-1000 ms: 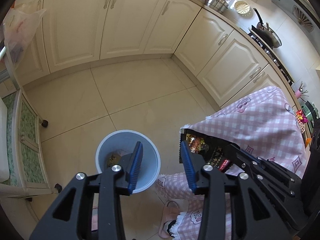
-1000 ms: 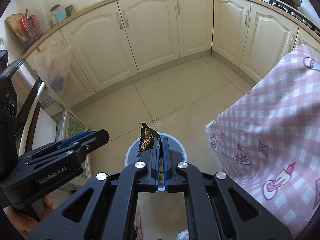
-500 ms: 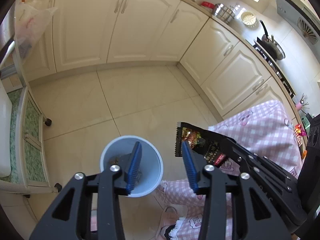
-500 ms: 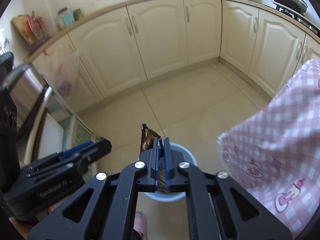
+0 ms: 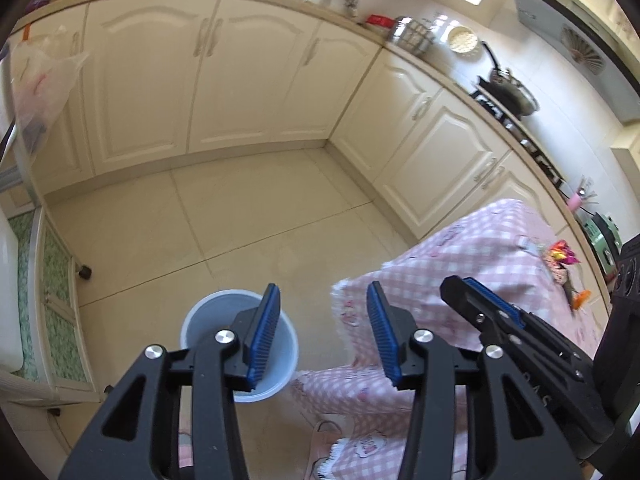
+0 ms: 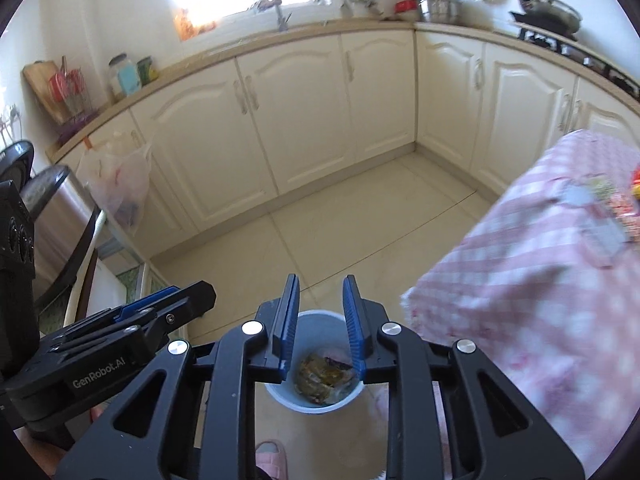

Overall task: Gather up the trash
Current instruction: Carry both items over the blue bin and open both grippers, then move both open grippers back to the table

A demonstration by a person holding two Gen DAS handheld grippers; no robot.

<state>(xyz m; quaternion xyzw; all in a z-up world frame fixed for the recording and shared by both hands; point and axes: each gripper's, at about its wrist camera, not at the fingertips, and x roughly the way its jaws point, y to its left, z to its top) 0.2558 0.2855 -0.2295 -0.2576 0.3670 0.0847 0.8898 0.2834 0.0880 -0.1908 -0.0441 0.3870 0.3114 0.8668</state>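
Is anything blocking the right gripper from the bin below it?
Nothing visible does. The right gripper, jaws opening with nothing between them, hangs directly over the open bin, where crumpled wrappers lie. The pink checked tablecloth stays off to the side.

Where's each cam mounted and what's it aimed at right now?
Left wrist: on the left claw, angled down at the tiled floor; its empty blue-padded fingers frame the round pale-blue plastic bin; right claw alongside.
Right wrist: on the right claw, jaws opening directly above the wrapper-filled bin; left claw alongside.
Shared: bin, pink checked tablecloth, cream cabinets.
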